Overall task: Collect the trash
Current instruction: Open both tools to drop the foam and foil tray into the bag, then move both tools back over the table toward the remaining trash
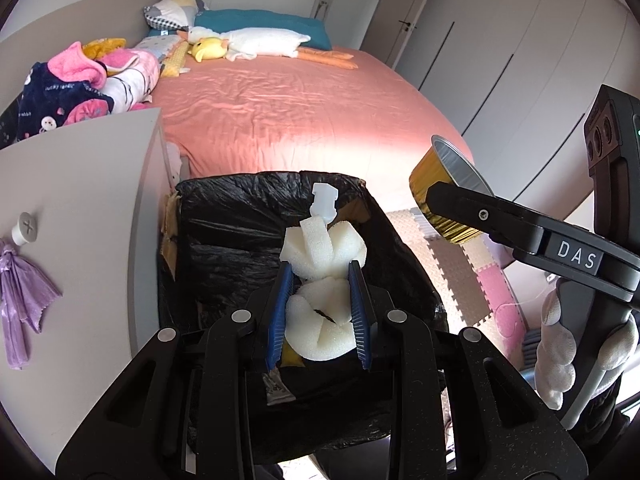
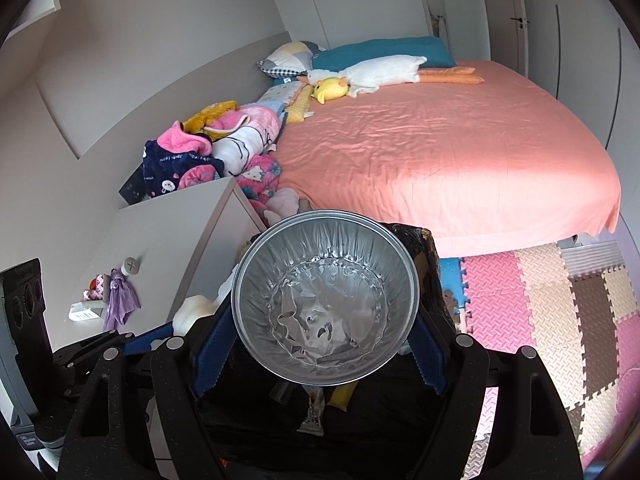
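Observation:
My left gripper is shut on a white foam piece, squeezed between its blue pads, and holds it over the open bin lined with a black bag. My right gripper is shut on a foil cup, silver inside and gold outside, its mouth facing the camera, above the same bin. In the left wrist view the right gripper holds the cup to the right of the bin. Wrappers lie inside the bin.
A white cabinet with a knob and purple cloth stands left of the bin. Behind is a bed with a pink sheet, plush toys and piled clothes. Foam floor tiles lie to the right.

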{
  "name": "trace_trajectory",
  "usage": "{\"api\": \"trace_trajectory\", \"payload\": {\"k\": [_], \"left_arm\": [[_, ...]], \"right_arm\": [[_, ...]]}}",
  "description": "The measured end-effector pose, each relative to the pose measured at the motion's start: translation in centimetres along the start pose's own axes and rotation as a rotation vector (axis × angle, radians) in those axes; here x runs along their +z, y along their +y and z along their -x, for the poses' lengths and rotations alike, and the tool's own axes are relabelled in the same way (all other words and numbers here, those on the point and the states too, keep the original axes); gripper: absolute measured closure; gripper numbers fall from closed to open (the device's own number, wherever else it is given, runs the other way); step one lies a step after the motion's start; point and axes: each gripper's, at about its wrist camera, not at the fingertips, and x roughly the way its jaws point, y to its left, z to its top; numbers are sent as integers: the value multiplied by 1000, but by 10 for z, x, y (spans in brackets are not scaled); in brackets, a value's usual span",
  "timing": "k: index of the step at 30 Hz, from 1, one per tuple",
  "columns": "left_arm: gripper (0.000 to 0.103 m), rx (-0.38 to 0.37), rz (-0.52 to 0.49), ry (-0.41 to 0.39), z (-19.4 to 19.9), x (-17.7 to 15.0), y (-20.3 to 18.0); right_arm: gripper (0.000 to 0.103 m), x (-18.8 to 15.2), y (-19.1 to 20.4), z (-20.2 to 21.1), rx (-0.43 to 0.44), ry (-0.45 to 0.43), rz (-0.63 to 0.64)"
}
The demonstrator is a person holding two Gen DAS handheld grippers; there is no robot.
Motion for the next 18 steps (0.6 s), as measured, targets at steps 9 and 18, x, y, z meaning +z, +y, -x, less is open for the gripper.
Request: {"api": "trace_trajectory", "payload": {"k": [9, 18], "left_arm": [[7, 43, 40, 19, -9, 0, 8], [7, 67, 121, -25, 11, -5, 31]], "right_arm": [[9, 3, -9, 2, 63, -15, -64], [4, 2, 3, 8, 68, -45, -33]]}}
